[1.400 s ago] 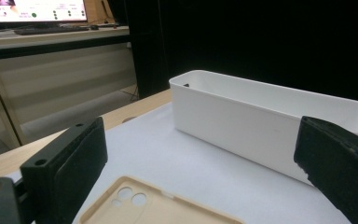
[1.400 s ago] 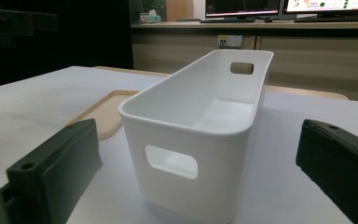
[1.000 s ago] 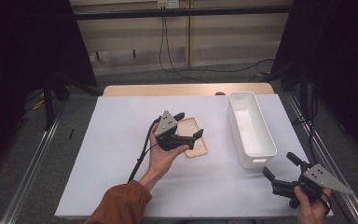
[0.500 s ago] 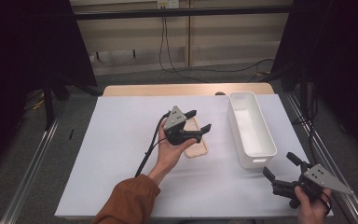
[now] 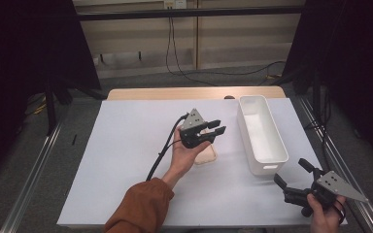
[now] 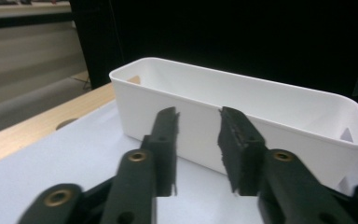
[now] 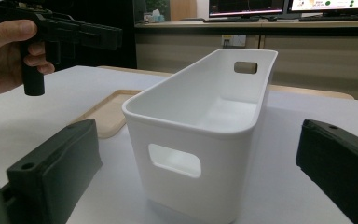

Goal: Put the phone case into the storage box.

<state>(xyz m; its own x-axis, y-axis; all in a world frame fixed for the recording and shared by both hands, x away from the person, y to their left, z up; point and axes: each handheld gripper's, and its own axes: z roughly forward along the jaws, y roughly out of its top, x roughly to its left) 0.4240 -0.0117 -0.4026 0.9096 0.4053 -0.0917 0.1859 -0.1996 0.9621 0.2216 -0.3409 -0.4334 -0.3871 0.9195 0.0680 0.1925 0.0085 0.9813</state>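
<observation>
High view: you are narrowing the empty left gripper above the wooden tray, beside the white bin; right gripper spread. Closing early risks missing the tray.

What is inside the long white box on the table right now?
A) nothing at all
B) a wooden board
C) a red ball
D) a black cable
A: the white box shows a bare white floor and walls inside, while the wooden board lies flat on the table beside it.
</observation>
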